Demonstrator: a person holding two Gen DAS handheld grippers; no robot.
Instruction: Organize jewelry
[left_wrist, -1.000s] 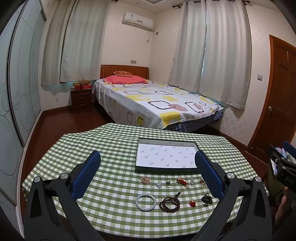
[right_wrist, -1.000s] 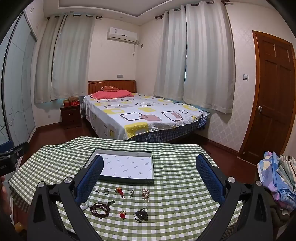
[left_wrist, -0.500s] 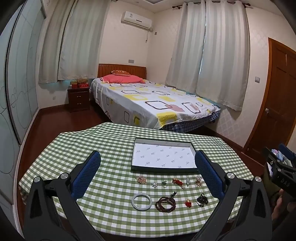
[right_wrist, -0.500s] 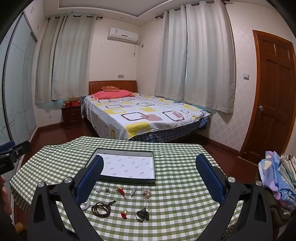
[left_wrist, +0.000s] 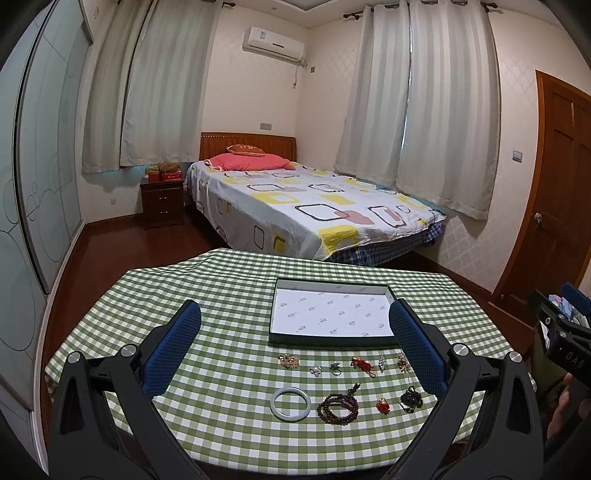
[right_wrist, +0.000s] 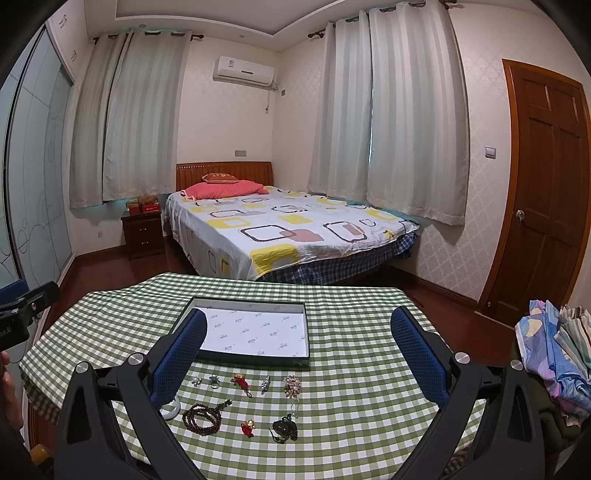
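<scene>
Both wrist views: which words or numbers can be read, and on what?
"DAS": on the right gripper, seen at the left wrist view's edge.
Tray lining marks: too small to read.
Cushion and red box writing: blurred.
Air conditioner label: too small.

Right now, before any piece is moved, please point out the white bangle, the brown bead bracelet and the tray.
white bangle (left_wrist: 290, 403), left wrist view, on its front rim.
brown bead bracelet (left_wrist: 337, 408), left wrist view, on the coiled beads.
tray (right_wrist: 255, 333), right wrist view, on its bare white lining.
</scene>
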